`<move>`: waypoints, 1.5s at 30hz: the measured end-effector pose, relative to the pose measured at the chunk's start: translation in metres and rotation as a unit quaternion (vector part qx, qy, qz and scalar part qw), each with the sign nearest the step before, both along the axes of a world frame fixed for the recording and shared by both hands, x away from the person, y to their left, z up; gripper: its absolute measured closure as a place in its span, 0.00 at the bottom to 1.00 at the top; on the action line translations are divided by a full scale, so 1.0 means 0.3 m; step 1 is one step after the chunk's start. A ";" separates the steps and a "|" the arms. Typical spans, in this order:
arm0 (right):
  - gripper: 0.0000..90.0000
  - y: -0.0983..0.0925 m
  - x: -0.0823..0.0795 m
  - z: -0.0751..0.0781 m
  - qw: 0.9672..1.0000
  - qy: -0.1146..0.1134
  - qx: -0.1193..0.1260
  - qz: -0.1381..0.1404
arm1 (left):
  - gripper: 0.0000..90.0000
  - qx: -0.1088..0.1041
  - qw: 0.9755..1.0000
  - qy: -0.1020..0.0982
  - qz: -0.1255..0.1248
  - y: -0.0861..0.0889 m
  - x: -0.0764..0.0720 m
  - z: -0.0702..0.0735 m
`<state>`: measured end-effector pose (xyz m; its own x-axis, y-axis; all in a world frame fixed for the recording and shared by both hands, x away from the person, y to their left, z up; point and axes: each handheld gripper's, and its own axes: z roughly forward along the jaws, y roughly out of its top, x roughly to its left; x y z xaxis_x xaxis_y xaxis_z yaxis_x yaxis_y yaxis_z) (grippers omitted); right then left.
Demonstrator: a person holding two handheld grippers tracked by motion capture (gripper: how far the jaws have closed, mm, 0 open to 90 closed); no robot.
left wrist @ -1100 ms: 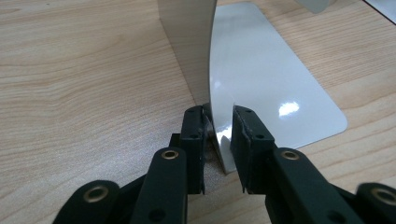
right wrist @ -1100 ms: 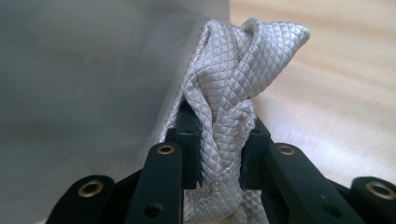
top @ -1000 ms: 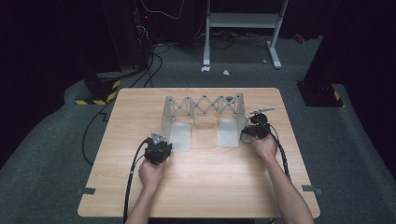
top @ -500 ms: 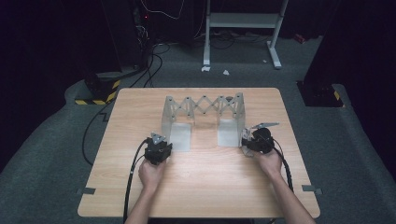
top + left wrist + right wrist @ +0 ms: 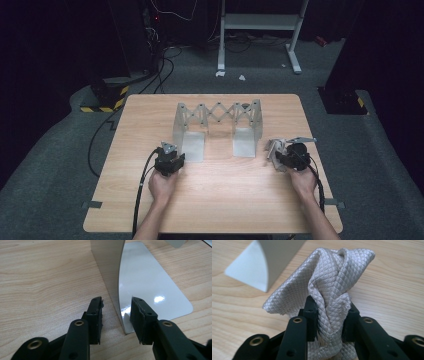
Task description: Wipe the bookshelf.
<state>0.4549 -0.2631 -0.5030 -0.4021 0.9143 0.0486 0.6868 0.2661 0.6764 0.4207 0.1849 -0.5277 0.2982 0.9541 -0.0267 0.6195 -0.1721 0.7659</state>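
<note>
No readable text, labels, brands or numbers anywhere. Only marking: yellow-black hazard stripes [image 5: 102,107] on the floor strip left of the table [image 5: 150,210], no characters on them.

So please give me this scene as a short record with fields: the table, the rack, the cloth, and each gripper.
table: light wooden table
rack: metal expanding rack with scissor lattice, two flat feet, standing mid-table
cloth: grey quilted cloth, bunched, right of the rack
left gripper: jaws just been opening, astride the rack's upright plate, pads apart from it
right gripper: jaws just been opening, cloth between the pads and touching them
</note>
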 end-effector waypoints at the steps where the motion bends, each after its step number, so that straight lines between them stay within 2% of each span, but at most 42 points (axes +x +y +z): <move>1: 0.73 0.000 0.000 0.000 1.000 0.000 0.000 0.000 | 0.68 0.000 1.000 0.000 0.000 0.000 0.000 0.000; 2: 0.61 -0.007 -0.001 0.000 1.000 0.002 0.007 -0.011 | 0.67 0.000 1.000 0.000 0.000 0.000 0.001 0.000; 6: 0.52 -0.005 -0.020 0.020 1.000 -0.019 0.015 -0.010 | 0.66 0.001 1.000 0.001 0.003 -0.004 0.005 0.000; 11: 0.46 0.007 -0.061 0.061 0.998 -0.063 0.004 -0.016 | 0.65 0.002 1.000 0.002 0.002 -0.008 0.010 0.001; 15: 0.46 0.018 -0.085 0.096 0.997 -0.077 0.018 -0.005 | 0.63 0.002 1.000 0.004 0.004 -0.012 0.010 0.002; 17: 0.47 0.027 -0.093 0.108 0.996 -0.084 0.025 0.002 | 0.63 0.002 1.000 0.009 0.003 -0.012 0.013 0.006; 21: 0.48 0.062 -0.100 0.125 0.996 -0.087 0.023 0.013 | 0.63 -0.003 1.000 0.013 0.003 -0.004 0.014 0.009; 25: 0.53 0.097 -0.098 0.136 0.995 -0.089 0.027 0.026 | 0.64 -0.004 1.000 0.005 0.005 -0.001 0.012 0.018; 28: 0.56 0.124 -0.089 0.124 0.996 -0.082 0.025 0.031 | 0.66 -0.008 1.000 0.003 0.008 0.004 0.012 0.022; 30: 0.60 0.178 -0.057 0.084 0.997 -0.066 0.007 0.035 | 0.67 -0.010 1.000 0.002 0.011 0.011 0.014 0.025; 33: 0.64 0.213 -0.029 0.054 0.998 -0.058 0.004 0.035 | 0.69 -0.008 1.000 0.006 0.011 0.011 0.015 0.023; 38: 0.73 0.245 -0.003 0.021 0.998 -0.057 0.015 0.025 | 0.74 -0.007 1.000 0.002 0.010 0.012 0.015 0.025; 40: 0.76 0.253 0.005 0.012 0.998 -0.057 0.012 0.022 | 0.76 -0.008 1.000 0.003 0.010 0.012 0.016 0.026; 42: 0.79 0.255 0.009 0.007 0.998 -0.057 0.010 0.019 | 0.77 0.001 1.000 0.015 0.002 0.007 0.025 0.032; 45: 0.83 0.262 0.014 -0.001 0.998 -0.059 0.001 0.013 | 0.79 0.003 1.000 0.009 -0.002 -0.005 0.035 0.045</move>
<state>0.4590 -0.1845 -0.5033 -0.4289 0.9034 0.0012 0.5958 0.2819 0.7520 0.4311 0.1833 -0.5141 0.3018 0.9530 -0.0269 0.6322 -0.1789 0.7539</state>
